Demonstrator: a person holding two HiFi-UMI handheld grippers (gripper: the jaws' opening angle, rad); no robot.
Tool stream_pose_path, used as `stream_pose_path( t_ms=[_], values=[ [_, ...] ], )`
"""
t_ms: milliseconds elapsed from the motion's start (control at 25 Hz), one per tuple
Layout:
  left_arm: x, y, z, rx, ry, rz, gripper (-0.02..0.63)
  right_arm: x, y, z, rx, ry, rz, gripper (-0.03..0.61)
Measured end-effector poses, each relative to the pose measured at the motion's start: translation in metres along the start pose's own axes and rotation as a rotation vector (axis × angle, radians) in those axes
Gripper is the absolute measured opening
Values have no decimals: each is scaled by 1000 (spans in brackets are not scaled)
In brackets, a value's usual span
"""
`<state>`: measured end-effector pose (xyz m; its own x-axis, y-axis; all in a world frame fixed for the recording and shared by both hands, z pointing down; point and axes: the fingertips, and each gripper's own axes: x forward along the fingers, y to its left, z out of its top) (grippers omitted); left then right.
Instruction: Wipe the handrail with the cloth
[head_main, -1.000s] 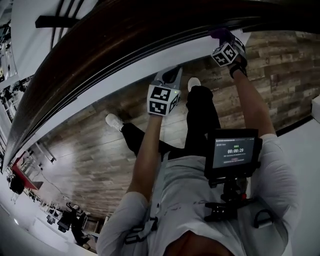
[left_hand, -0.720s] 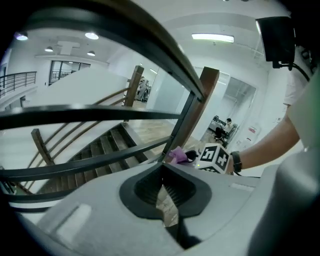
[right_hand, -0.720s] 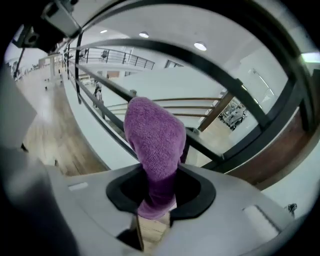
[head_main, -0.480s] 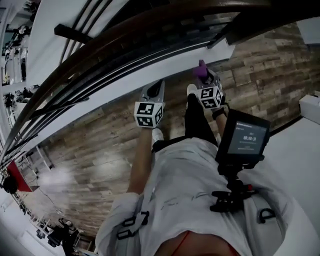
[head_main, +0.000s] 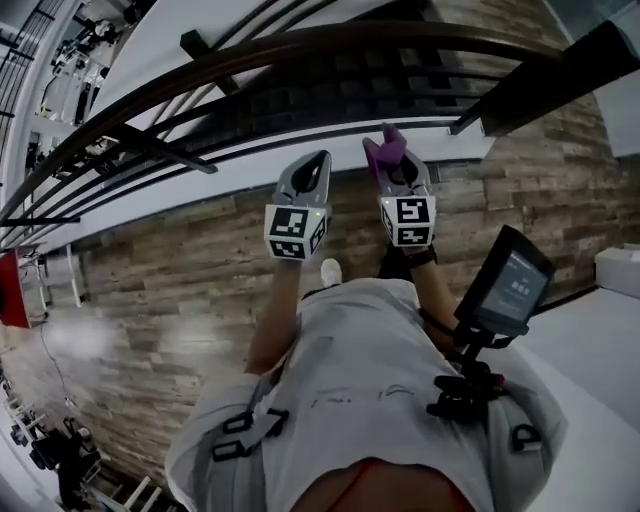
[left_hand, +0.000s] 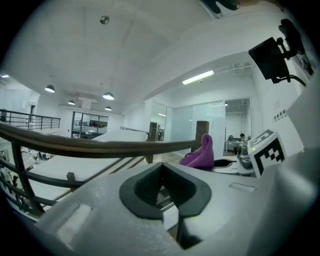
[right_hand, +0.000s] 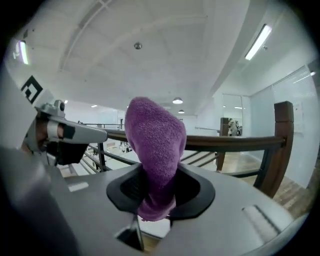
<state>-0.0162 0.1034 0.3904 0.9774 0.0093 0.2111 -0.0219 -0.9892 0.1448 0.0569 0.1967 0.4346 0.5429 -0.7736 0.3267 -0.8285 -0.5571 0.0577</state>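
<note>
The right claw (right_hand: 156, 197) was clenched on the purple cloth (right_hand: 152, 145). The cloth stood up out of its jaws as a bunched tuft, with the lower end hanging just under the pads. The dark wooden handrail (right_hand: 227, 142) ran level across beyond that claw's tip, passing behind the cloth, which appeared clear of it. A wooden post (right_hand: 283, 145) carried the rail off to the claw's right. The left claw (left_hand: 161, 186) was clenched too, with nothing between its jaws. It was held just beside the right claw, on its left. Both pointed towards the handrail, with the railing's dark bars (head_main: 150, 150) beyond and below them.
</note>
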Motion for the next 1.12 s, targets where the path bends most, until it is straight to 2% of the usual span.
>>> stream_pose_path(
  t_ms=[120, 240, 400, 480, 720, 920, 1120],
  values=[
    [-28, 7, 34, 10, -71, 41, -2, -19, 24, 52, -4, -96, 25, 109],
    [-31, 5, 56, 23, -122, 76, -2, -29, 21, 85, -25, -160, 38, 109],
    [-33, 3, 86, -66, -219, 77, -2, -38, 12, 122, -47, -210, 33, 109],
    [-30, -6, 98, -58, -238, 70, -1, -44, 4, 133, -48, -224, 18, 109],
    [-6, -35, 107, -19, -235, 29, -1, -52, -28, 127, -34, -207, -23, 109],
    [14, -67, 114, -12, -255, -81, 0, -50, -55, 116, -6, -172, -41, 109],
    [45, -87, 114, -3, -243, -106, 0, -43, -86, 109, -1, -159, -48, 109]
  ],
)
